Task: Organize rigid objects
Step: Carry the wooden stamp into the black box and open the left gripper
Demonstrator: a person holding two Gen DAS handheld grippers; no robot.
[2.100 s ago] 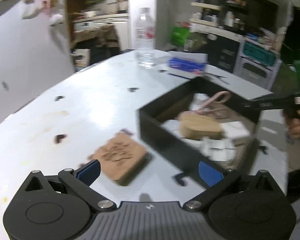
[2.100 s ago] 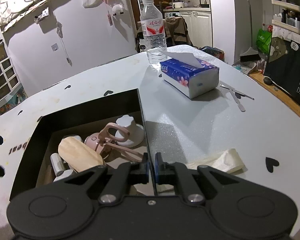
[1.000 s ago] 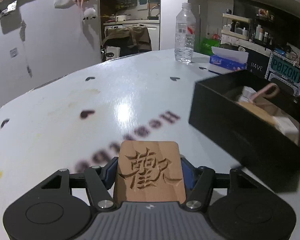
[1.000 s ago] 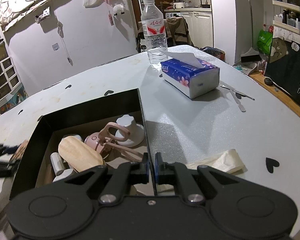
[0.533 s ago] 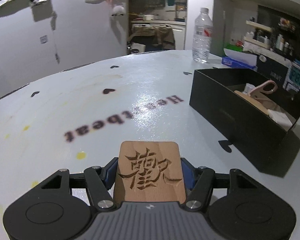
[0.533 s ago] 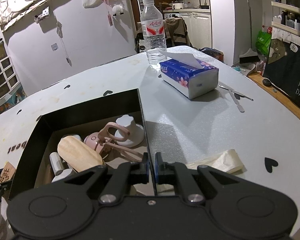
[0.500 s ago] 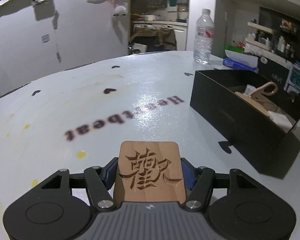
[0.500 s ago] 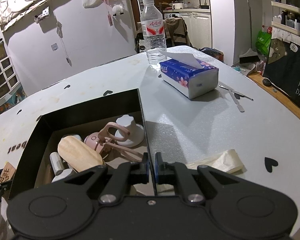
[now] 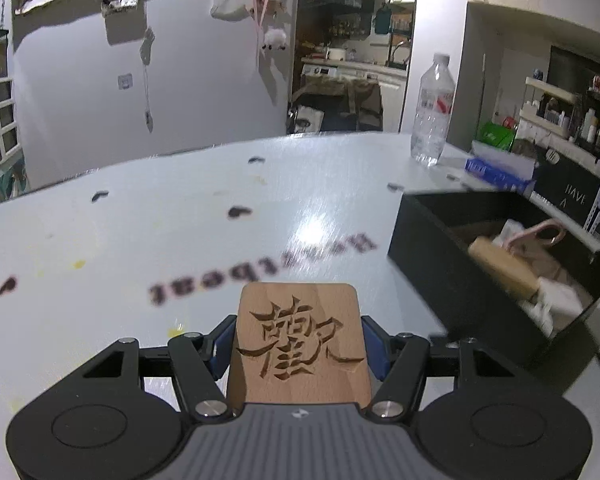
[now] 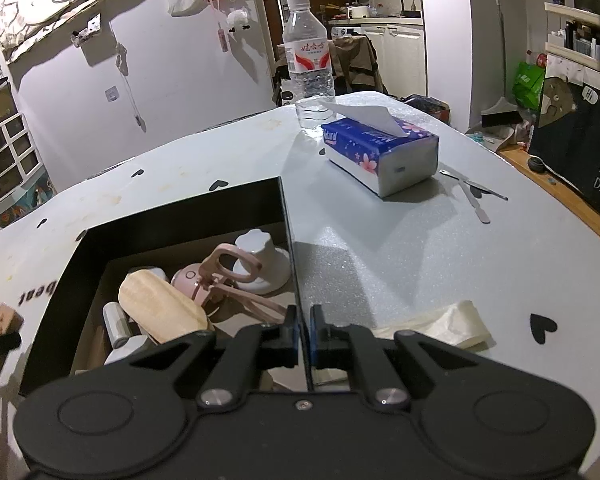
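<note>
Left gripper (image 9: pixel 298 340): clamped on the square wooden tile carved with a character (image 9: pixel 298 338), held above the white table (image 9: pixel 180 216), left of the black open box (image 10: pixel 172 216).
Box: holds a pale wooden block (image 10: pixel 160 308), pink eyelash curler (image 10: pixel 230 270), white knob (image 10: pixel 260 256).
Right gripper (image 10: pixel 304 330): pinched tight on the box's right wall.
Right of box: blue tissue pack (image 10: pixel 380 156), clear water bottle (image 10: pixel 308 64).

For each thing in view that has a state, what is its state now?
Left gripper: shut on carved wooden tile, lifted.
Right gripper: shut on black box wall.
Black box: open, partly filled.
Clear plastic water bottle: upright, capped.
Blue tissue pack: open, tissue sticking out.
</note>
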